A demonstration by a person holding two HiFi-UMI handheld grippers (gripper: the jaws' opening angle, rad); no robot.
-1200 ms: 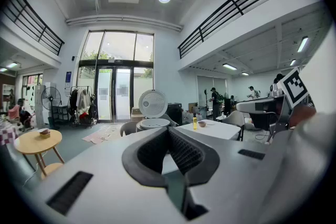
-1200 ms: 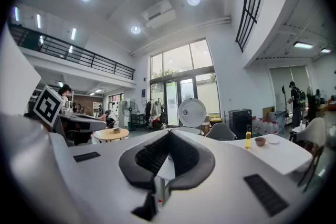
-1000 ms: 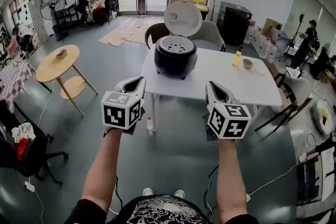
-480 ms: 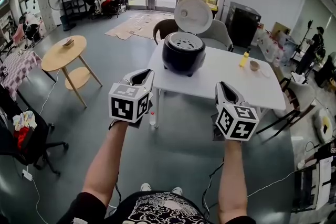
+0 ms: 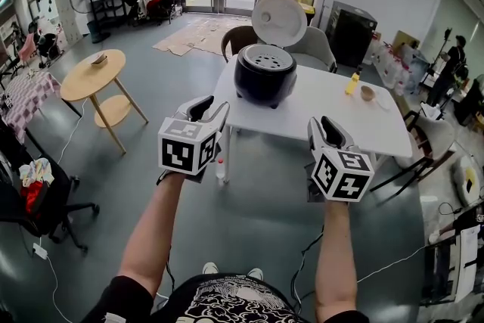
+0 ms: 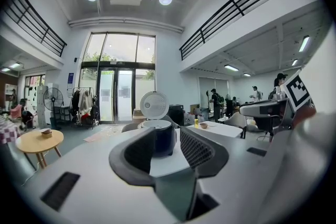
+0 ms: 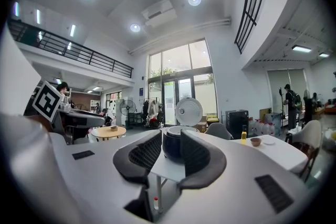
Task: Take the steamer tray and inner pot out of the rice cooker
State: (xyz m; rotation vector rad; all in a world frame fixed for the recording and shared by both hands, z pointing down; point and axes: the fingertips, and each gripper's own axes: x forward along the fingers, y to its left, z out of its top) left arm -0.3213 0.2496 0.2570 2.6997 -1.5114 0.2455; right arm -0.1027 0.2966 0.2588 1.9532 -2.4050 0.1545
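Note:
A black rice cooker (image 5: pixel 265 77) stands on the near left part of a white table (image 5: pixel 333 121), its white lid (image 5: pixel 280 20) swung up. A perforated steamer tray (image 5: pixel 266 55) sits in its top; the inner pot is hidden under it. Both grippers hover short of the table, well apart from the cooker. My left gripper (image 5: pixel 208 109) and right gripper (image 5: pixel 327 126) have just been opening, and nothing is between their jaws. In the left gripper view the cooker (image 6: pixel 164 136) shows past the left gripper (image 6: pixel 168 145). In the right gripper view the cooker (image 7: pixel 171 140) shows past the right gripper (image 7: pixel 170 153).
A yellow bottle (image 5: pixel 352 82) and a small bowl (image 5: pixel 367 93) stand on the table's far right. Chairs (image 5: pixel 311 49) sit behind the table. A round wooden table (image 5: pixel 91 79) is at the left. A small bottle (image 5: pixel 220 171) stands on the floor by the table leg.
The jaws of both grippers have spread apart from shut. The head view has shifted a little, so the cooker sits slightly farther right and higher in the picture.

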